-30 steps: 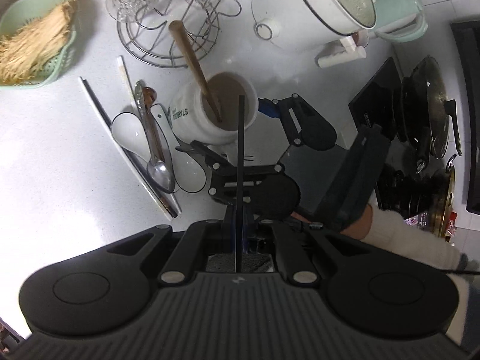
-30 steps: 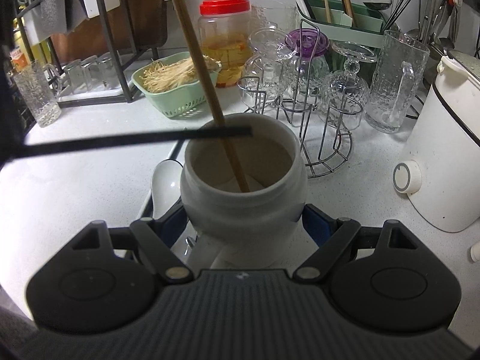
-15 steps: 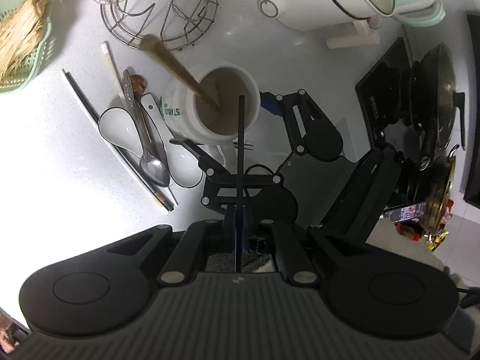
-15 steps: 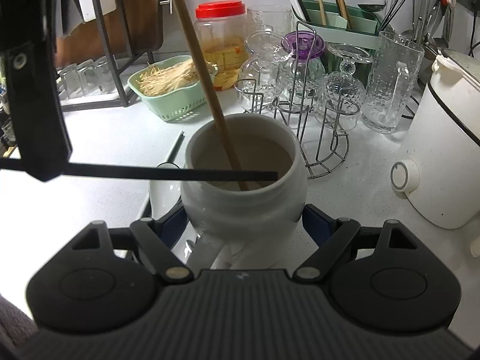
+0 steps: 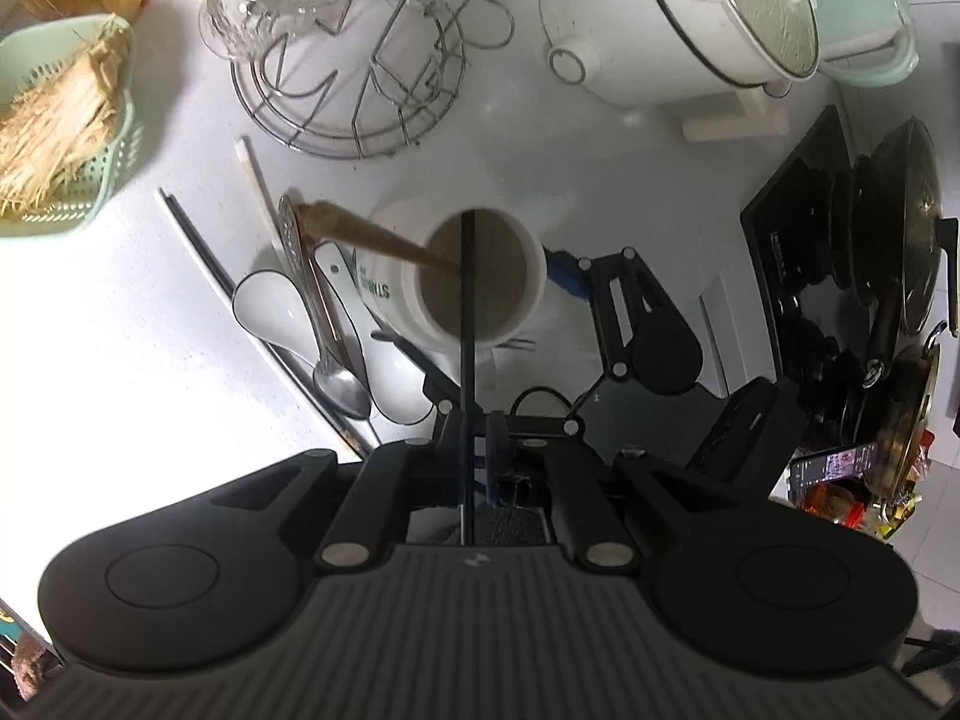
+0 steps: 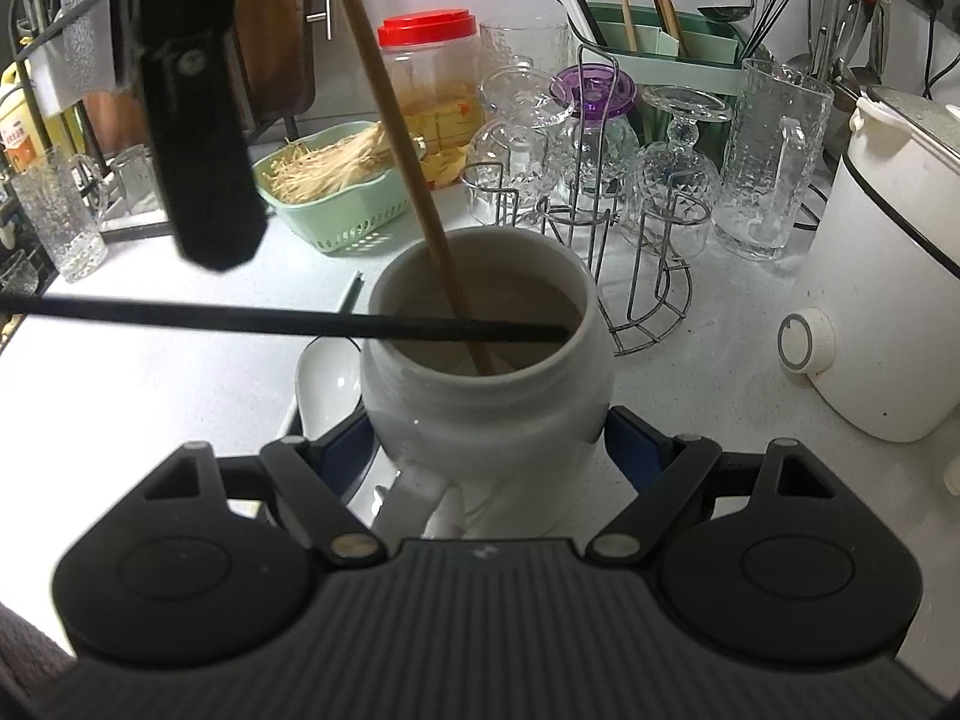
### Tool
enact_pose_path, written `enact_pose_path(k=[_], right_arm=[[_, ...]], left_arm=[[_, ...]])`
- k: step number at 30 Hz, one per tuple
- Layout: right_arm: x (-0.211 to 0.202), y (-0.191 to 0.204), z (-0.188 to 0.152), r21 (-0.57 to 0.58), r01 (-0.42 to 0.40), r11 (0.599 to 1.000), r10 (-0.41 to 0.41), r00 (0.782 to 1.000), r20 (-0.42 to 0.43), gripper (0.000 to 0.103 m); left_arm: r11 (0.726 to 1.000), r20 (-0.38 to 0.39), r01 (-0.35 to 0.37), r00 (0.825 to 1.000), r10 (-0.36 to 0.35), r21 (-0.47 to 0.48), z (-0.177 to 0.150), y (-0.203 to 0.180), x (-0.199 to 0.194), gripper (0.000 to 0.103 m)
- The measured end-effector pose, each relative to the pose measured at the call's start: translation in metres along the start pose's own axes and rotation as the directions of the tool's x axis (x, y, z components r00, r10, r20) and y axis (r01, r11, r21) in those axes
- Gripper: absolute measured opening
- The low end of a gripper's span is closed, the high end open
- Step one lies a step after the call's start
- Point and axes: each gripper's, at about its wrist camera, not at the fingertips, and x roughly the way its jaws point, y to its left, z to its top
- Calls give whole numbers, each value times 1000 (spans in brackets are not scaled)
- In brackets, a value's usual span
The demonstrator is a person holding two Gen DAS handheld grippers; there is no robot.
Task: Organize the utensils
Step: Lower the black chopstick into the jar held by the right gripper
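Note:
My right gripper [image 6: 489, 438] is shut on a white ceramic mug [image 6: 486, 396] that stands on the counter; the mug also shows in the left wrist view [image 5: 480, 282]. A wooden chopstick [image 6: 402, 144] leans inside it. My left gripper [image 5: 474, 456] is shut on a black chopstick [image 5: 467, 360] and holds it above the mug. The chopstick's tip [image 6: 558, 333] lies across the mug's mouth. Left of the mug lie white spoons [image 5: 264, 309], a metal spoon [image 5: 324, 336] and more chopsticks [image 5: 204, 258].
A wire glass rack [image 5: 354, 78] with upturned glasses stands behind the mug. A green basket [image 5: 54, 120] sits at the far left, a white cooker [image 6: 888, 276] at the right, and a green utensil holder [image 6: 660, 42] at the back.
The left gripper has moved the black chopstick further over the mug, so its tip now reaches across the mouth. The wooden chopstick leans more to the left. The right gripper still holds the mug.

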Motion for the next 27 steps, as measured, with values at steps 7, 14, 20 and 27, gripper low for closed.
enact_pose_path(k=[7, 14, 20, 27], right_arm=[[1, -1, 1, -3, -4, 1000, 4, 1000, -2, 86], [2, -3, 1, -15, -16, 1000, 16, 1000, -4, 86], [2, -4, 1, -26, -26, 999, 26, 1000, -2, 86], [4, -5, 5, -54, -38, 998, 37, 999, -19, 86]], left_arm=[[1000, 52, -10, 999, 11, -9, -4, 1, -12, 14], [999, 162, -26, 987, 22, 26, -21, -8, -39, 34], [999, 294, -24, 956, 10, 44, -49, -16, -64, 44], [987, 387, 155, 913, -131, -31, -95, -3, -61, 45]])
